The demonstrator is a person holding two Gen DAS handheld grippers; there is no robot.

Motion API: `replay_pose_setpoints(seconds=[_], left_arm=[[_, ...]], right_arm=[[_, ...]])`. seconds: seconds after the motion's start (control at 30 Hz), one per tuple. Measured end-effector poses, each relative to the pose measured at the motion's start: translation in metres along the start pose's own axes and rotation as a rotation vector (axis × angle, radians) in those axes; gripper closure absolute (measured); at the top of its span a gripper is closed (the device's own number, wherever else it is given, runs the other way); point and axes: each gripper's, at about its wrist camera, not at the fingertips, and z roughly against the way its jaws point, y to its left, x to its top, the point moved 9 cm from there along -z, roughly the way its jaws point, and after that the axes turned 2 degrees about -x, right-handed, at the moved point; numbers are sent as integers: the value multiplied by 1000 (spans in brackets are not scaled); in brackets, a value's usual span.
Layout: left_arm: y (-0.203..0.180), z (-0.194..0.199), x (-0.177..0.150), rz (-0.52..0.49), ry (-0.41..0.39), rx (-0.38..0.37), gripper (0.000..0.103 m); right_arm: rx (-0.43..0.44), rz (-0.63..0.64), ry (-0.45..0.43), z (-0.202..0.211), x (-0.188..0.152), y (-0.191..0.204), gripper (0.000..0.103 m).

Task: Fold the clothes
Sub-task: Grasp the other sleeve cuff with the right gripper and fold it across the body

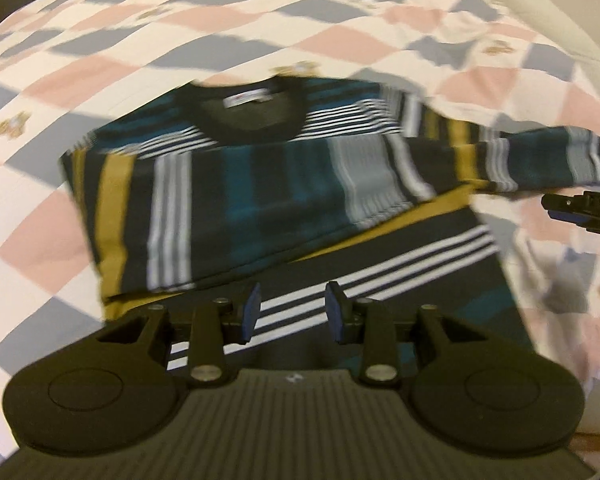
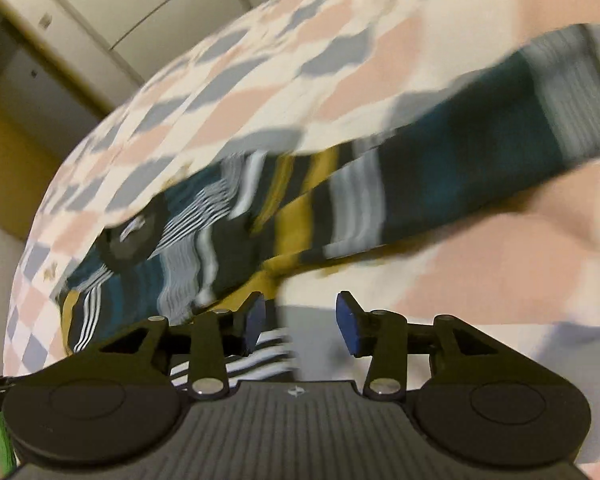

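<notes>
- A bed (image 1: 100, 92) under a pink, grey and white checked cover fills the room's middle; pale cupboard doors (image 2: 112, 20) stand behind it.
- The striped sweater (image 1: 260, 184) lies flat on the cover, collar away from us. One sleeve is folded across the chest; the other sleeve (image 1: 540, 156) stretches straight out to the right, its long axis crosswise.
- The right gripper (image 2: 300, 320), jaws apart and empty, hangs just beside that outstretched sleeve, so it looks the nearer one.
- The left gripper (image 1: 292, 312), jaws likewise parted and empty, hovers over the hem.
</notes>
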Motion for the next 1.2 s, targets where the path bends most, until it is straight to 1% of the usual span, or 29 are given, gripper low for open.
replay_pose_setpoints(seconds=[0.1, 0.2, 0.27, 0.37, 0.4, 0.43, 0.5, 0.6, 0.67, 0.8, 0.87, 0.97, 1.07, 1.17, 1.2], left_arm=[[-31, 5, 10, -40, -13, -25, 72], [-61, 6, 20, -76, -20, -42, 72], [-81, 4, 29, -97, -23, -57, 72], [-110, 9, 41, -130, -41, -81, 72], [-118, 11, 45, -140, -48, -88, 70], [-124, 14, 49, -148, -55, -92, 68], [-134, 17, 55, -164, -65, -97, 67], [-136, 15, 60, -173, -59, -80, 67], [-132, 12, 61, -164, -51, -67, 67], [-113, 8, 56, -134, -37, -33, 67], [-98, 7, 52, -111, -32, -8, 67], [-73, 9, 47, -74, -30, 26, 67], [-43, 15, 40, -29, -35, 59, 67], [-13, 22, 32, 16, -37, 77, 67], [-4, 24, 30, 28, -37, 81, 67]], right_arm=[[-49, -90, -79, 34, 16, -54, 60], [-118, -152, -157, 61, 35, -107, 60], [-148, -183, -200, 72, 47, -138, 59], [-167, -248, -234, 74, 62, -169, 59], [-174, -270, -246, 75, 67, -179, 59], [-180, -291, -257, 76, 72, -190, 59], [-193, -334, -280, 78, 82, -210, 59], [-213, -399, -314, 80, 97, -241, 52], [-225, -441, -337, 82, 106, -261, 51], [-238, -433, -347, 74, 114, -260, 53], [-245, -429, -352, 70, 117, -260, 90], [-256, -420, -361, 64, 123, -258, 97], [-284, -268, -431, 84, 127, -212, 98], [-291, -61, -481, 98, 127, -134, 98], [-267, 3, -482, 96, 124, -102, 98]])
